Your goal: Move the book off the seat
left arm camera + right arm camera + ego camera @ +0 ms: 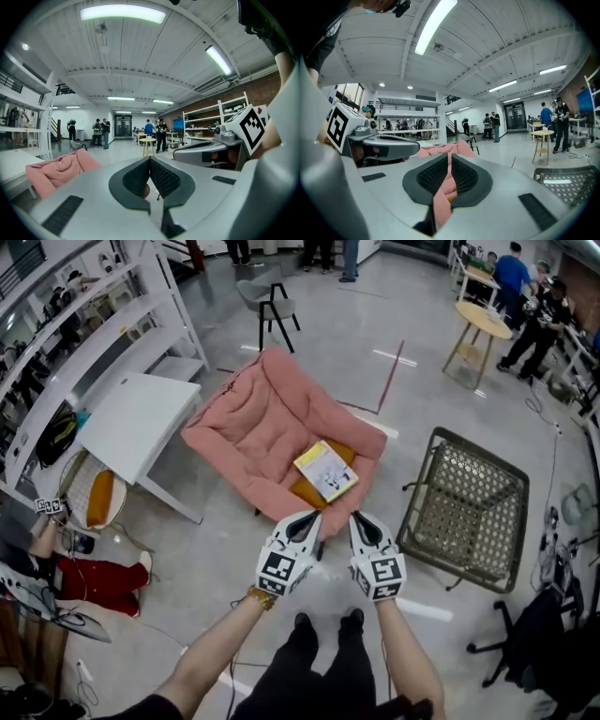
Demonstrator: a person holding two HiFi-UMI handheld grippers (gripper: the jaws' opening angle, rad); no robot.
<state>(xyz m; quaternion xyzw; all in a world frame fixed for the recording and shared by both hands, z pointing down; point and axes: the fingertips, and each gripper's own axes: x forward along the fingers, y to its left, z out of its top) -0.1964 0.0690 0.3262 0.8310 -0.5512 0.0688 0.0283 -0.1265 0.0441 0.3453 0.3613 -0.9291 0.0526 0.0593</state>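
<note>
The book (325,470) lies flat and face up on the pink armchair (253,418). It rests on an orange cushion (305,491) at the front right of the seat, close to the edge nearest the person. Its cover is yellow and white. The long axis runs on a slant across the seat: one short end points back toward the middle of the pink padding, the other toward the chair's front right corner and the wire-mesh frame (469,507) on the floor beside it. None of the book's edges line up with the chair's front edge.

The person stands just in front of the chair with both arms held out side by side. The left claw (307,519) is closed, its ribbed pads meeting at the tips with nothing caught between them. The right claw (362,519) is closed too. Only a thin slit shows between its pads, with the pink chair visible through it, and it grips nothing. Both tips hang short of the seat's front edge, near the book but clear of it, with the book a little beyond and between them.

A white bench (136,427) stands to the left of the chair, and a round wooden table (483,320) sits farther back.
</note>
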